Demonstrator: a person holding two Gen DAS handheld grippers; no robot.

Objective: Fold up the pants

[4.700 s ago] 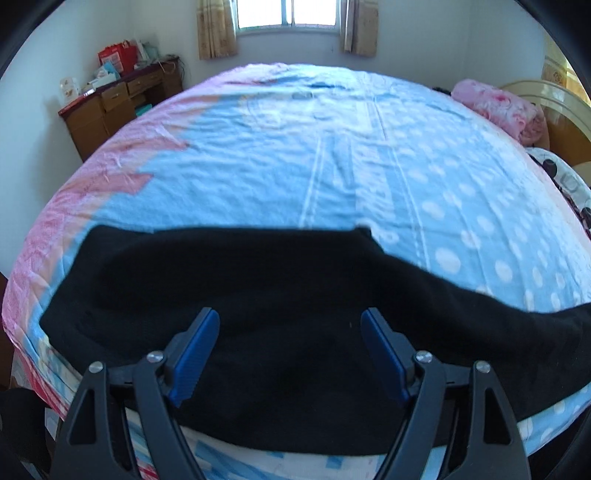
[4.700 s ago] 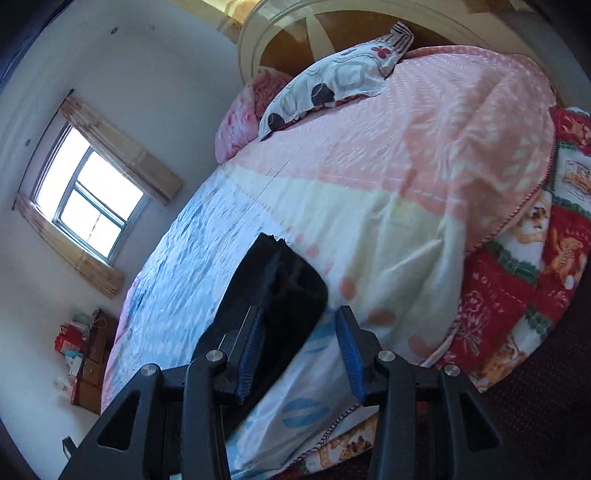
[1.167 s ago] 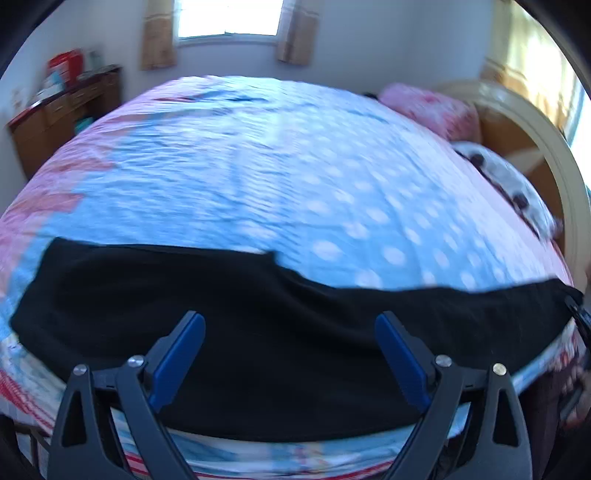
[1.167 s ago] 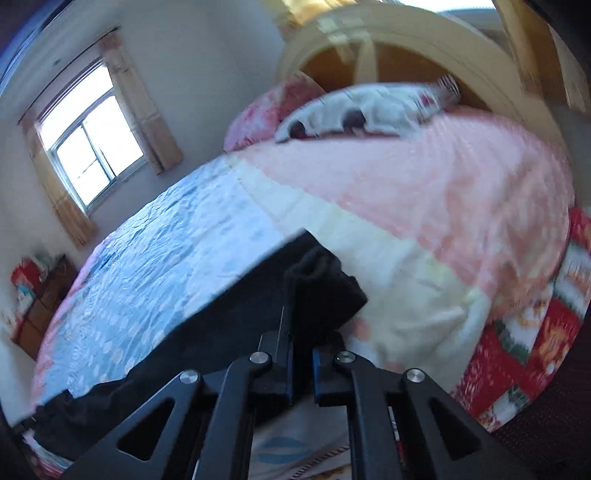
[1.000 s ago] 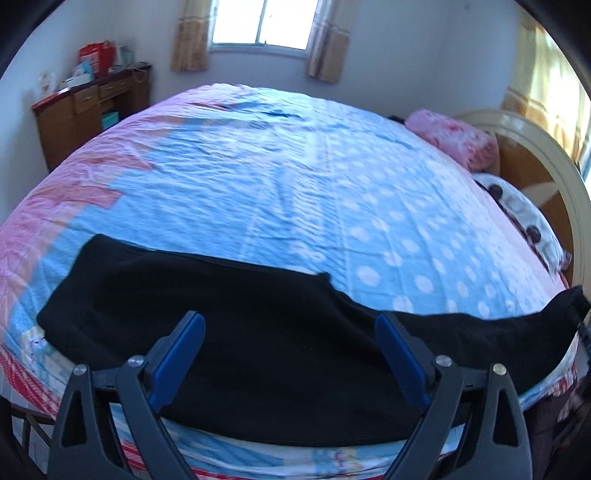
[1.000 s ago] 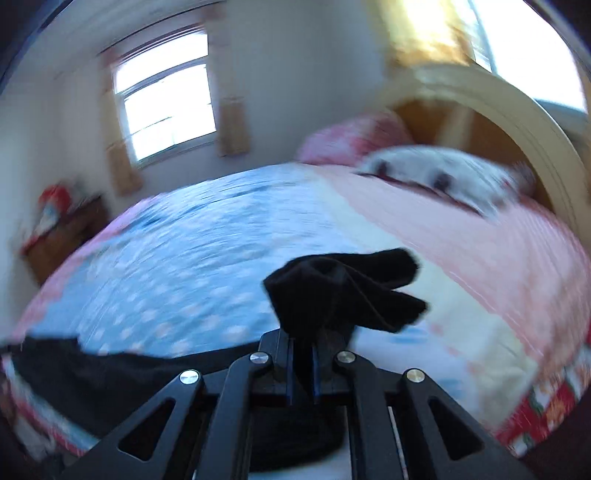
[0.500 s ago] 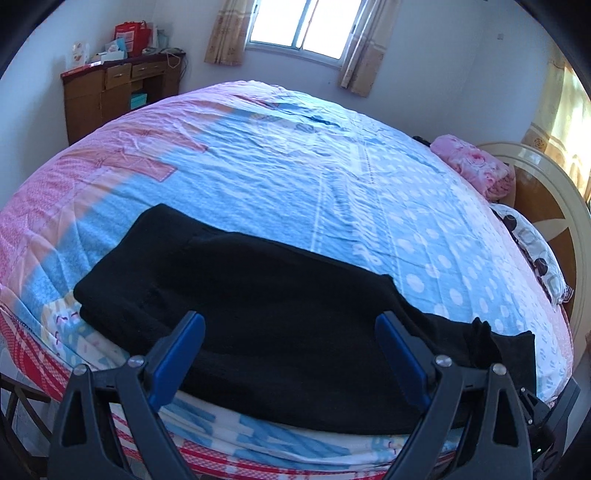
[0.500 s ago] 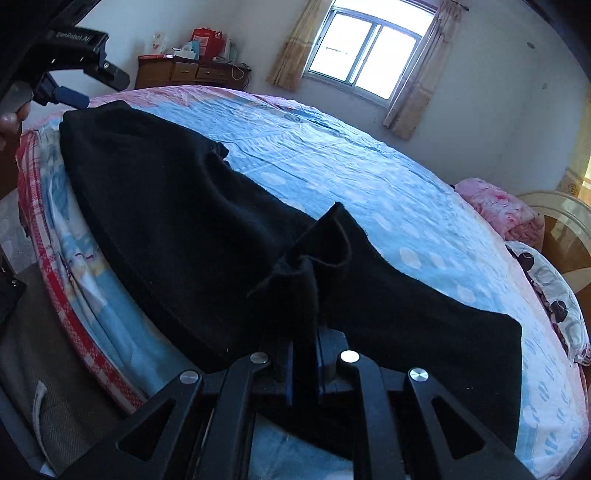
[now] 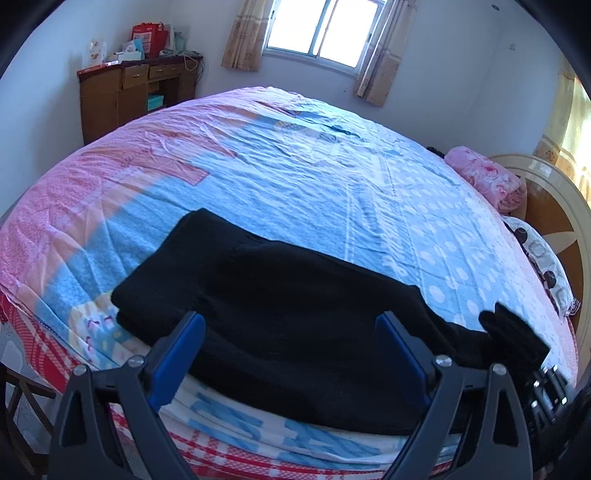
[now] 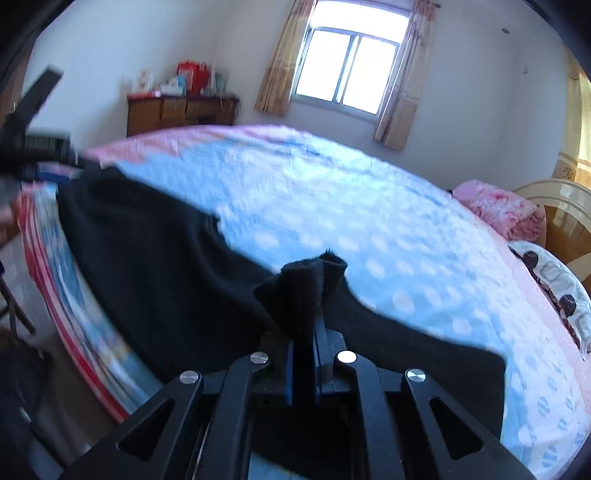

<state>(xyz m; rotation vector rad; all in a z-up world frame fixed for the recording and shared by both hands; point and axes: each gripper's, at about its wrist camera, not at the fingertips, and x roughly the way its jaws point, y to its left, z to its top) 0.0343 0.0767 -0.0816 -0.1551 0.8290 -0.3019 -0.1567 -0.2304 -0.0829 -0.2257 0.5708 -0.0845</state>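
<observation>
Black pants (image 9: 295, 317) lie spread along the near edge of the bed (image 9: 303, 184), on the blue dotted sheet. The left claw (image 9: 291, 354) hangs just above them, blue pads spread wide, gripping nothing. Over on the far right end, the right claw (image 10: 303, 354) is clamped tight on a bunched tip of the pants (image 10: 229, 273), lifting that end off the sheet. Pink blanket (image 9: 487, 177) and spotted pillow (image 9: 543, 258) sit by the headboard; a wooden dresser (image 9: 125, 96) stands near the window (image 9: 325, 33)
</observation>
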